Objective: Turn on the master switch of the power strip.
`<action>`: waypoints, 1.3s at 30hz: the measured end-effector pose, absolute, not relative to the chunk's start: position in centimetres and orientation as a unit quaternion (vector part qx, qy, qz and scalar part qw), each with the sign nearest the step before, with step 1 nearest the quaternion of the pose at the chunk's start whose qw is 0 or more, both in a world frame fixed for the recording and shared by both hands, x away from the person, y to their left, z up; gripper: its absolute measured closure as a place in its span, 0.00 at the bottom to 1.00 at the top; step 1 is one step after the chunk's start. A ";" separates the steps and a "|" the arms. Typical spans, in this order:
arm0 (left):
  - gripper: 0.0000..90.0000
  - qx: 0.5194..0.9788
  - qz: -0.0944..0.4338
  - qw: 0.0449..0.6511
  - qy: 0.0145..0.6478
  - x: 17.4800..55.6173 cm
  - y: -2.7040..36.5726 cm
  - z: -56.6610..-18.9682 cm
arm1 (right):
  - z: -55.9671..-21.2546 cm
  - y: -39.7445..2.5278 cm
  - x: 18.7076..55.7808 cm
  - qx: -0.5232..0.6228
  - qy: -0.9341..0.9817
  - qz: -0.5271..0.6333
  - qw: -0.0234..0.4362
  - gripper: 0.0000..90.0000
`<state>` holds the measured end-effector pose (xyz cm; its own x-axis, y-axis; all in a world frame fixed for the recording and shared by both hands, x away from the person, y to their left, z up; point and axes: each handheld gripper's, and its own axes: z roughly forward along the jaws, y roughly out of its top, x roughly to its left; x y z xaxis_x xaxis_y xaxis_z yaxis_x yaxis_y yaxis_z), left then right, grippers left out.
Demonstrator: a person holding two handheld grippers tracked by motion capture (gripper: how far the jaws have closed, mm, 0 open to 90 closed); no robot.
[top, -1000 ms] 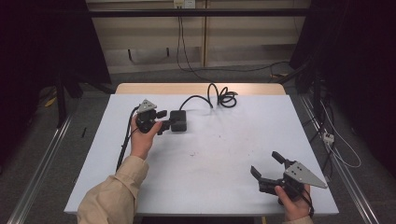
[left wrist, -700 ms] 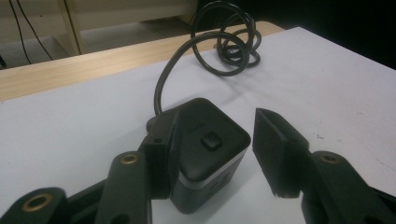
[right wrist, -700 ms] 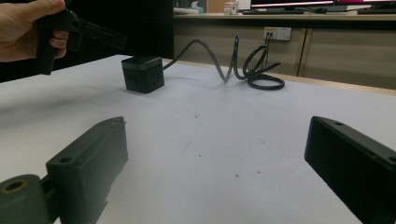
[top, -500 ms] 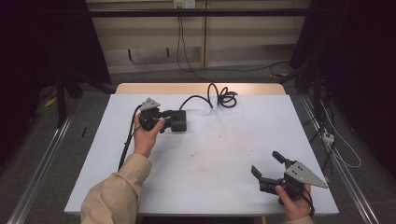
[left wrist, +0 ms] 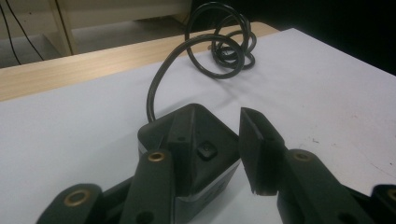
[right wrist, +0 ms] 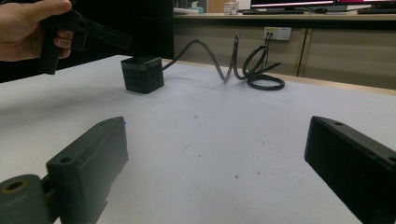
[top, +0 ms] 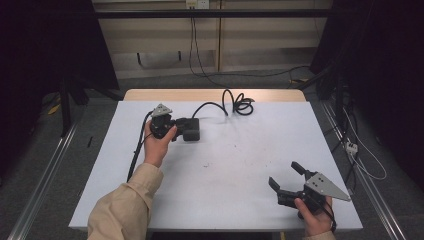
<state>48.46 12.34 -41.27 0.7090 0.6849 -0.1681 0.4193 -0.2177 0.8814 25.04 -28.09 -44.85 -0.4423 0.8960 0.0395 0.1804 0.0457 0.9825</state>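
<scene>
white table (top: 225,170) | left claw (left wrist: 217,154) advanced, apart around black cube (left wrist: 205,154) | right claw (top: 289,176) unmoved, apart

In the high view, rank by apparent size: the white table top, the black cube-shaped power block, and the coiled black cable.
1. White table top, by far the largest.
2. Coiled black cable, its loops and run spreading wider than the block.
3. Black cube-shaped power block, smallest, sitting at the left tongs.

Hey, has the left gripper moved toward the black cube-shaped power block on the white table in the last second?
Yes. The left gripper has shifted right toward the black power block, which stayed put; its jaws now straddle one corner of the block without closing.
</scene>
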 end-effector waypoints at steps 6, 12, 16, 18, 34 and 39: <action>0.82 0.769 0.126 0.512 0.361 48.6 12.0 -41.1 | -44.8 -28.1 25.0 0.417 0.646 0.551 0.324 0.06; 0.87 0.767 0.121 0.513 0.367 48.8 11.9 -41.2 | -44.8 -28.1 25.0 0.419 0.644 0.552 0.323 0.06; 0.90 0.767 0.120 0.511 0.369 48.9 12.0 -41.3 | -44.8 -28.1 25.0 0.418 0.644 0.553 0.324 0.06; 0.90 0.767 0.118 0.510 0.371 49.0 12.0 -41.4 | -44.8 -28.1 25.0 0.419 0.644 0.552 0.324 0.06; 1.00 0.774 0.112 0.496 0.378 49.3 11.8 -42.0 | -44.8 -28.0 25.1 0.416 0.647 0.551 0.325 0.07; 1.00 0.775 0.113 0.494 0.377 49.4 11.8 -42.2 | -44.8 -28.0 25.1 0.416 0.647 0.550 0.325 0.06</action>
